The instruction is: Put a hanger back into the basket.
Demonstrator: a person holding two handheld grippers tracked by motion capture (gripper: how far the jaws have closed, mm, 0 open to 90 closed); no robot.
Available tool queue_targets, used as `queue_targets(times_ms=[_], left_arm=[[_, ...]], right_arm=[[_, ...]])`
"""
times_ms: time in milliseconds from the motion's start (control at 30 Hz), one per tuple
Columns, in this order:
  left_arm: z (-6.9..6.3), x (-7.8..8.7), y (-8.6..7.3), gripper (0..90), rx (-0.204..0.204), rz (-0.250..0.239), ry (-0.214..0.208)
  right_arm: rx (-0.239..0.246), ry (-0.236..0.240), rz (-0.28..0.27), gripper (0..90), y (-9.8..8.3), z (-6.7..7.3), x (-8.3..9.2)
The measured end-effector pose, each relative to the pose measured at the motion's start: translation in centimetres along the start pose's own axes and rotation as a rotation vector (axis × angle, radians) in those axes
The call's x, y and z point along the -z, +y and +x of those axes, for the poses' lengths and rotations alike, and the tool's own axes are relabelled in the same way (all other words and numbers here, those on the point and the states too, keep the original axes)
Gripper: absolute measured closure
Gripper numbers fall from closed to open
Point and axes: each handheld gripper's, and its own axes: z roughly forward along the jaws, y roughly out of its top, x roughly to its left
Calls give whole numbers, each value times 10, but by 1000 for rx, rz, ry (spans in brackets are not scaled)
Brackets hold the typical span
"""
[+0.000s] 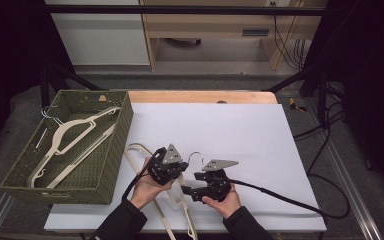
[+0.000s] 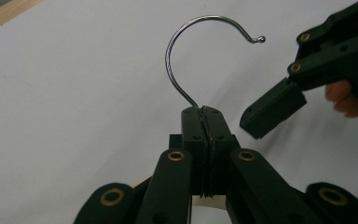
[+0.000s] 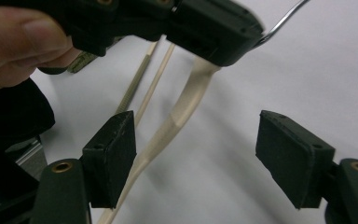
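A cream hanger with a metal hook lies on the white sheet. My left gripper is shut on the base of that hook, and in the high view it sits over the hanger's neck. From the right comes my right gripper, and one of its fingers hovers close beside the left jaws. In the right gripper view my right gripper is open. One hanger arm runs between its jaws, close to one pad, and neither pad presses on it.
A green woven basket at the left holds more cream hangers. The white sheet covers most of the table, with a wooden edge at the back. The right gripper's cable trails off to the right.
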Motion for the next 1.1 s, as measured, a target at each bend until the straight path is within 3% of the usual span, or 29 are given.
queue_targets(times_ms=[267,300,500,667,767,900,1100], left_arm=[[-2,1,0,888,11,-7,-5],[-2,1,0,888,7,-7,-4],[-3,1,-1,887,15,-10,-11],[-1,3,-1,885,16,-14,-20],[2,8,0,875,50,-55,-44],[11,25,1,751,89,-117,-37],[28,56,-7,479,142,-190,1]], right_arm=[[-31,46,28,462,-3,0,-15],[-37,66,31,514,-4,1,-17],[-49,104,36,661,-4,2,-20],[-85,125,59,696,-2,1,-20],[-119,144,61,719,0,1,-18],[-128,143,50,742,3,1,-14],[-114,136,38,770,10,1,-4]])
